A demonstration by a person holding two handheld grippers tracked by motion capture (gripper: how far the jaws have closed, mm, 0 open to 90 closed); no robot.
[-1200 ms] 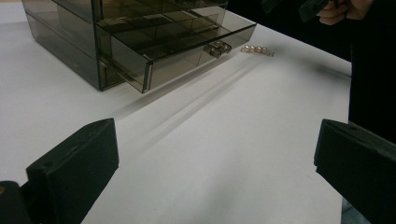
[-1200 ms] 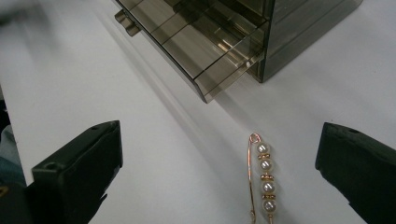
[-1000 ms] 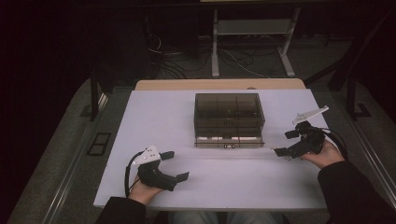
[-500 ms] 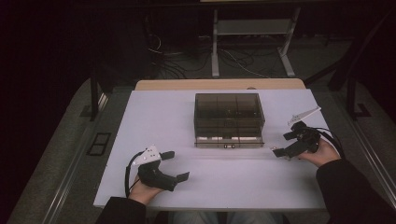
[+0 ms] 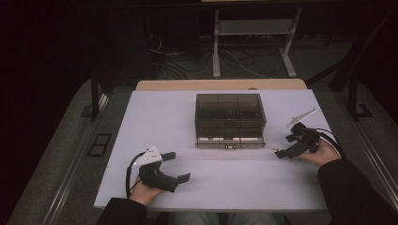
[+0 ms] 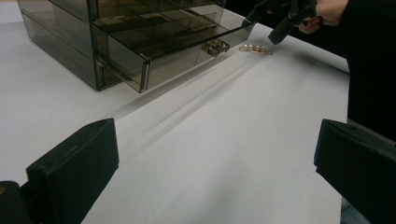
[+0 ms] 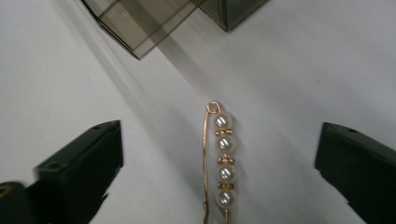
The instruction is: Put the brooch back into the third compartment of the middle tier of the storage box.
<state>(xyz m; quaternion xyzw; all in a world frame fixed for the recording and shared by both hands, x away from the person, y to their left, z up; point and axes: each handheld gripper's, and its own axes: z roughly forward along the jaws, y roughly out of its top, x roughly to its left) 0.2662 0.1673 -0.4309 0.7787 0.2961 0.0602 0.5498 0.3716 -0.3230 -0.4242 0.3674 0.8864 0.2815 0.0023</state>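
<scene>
Lying flat on the white table (image 5: 155,112), a gold pin (image 7: 219,163) with four pearls sits just off the front right corner of the smoky drawer box (image 5: 230,119), apart from it. The right gripper (image 5: 281,152) points down at the pin; in its own view the pin lies lengthwise between the two black jaws, which stand wide on either side and touch nothing, though they have just been closing a little. The left gripper view shows the pin (image 6: 255,48) as a short beaded line beside the box's bottom drawer (image 6: 182,44), which is pulled partly out, with the right gripper (image 6: 280,23) tilted right above it. The left gripper (image 5: 176,166) rests near the table's front left, well away from the box, its jaws spread apart with only bare table between them.
</scene>
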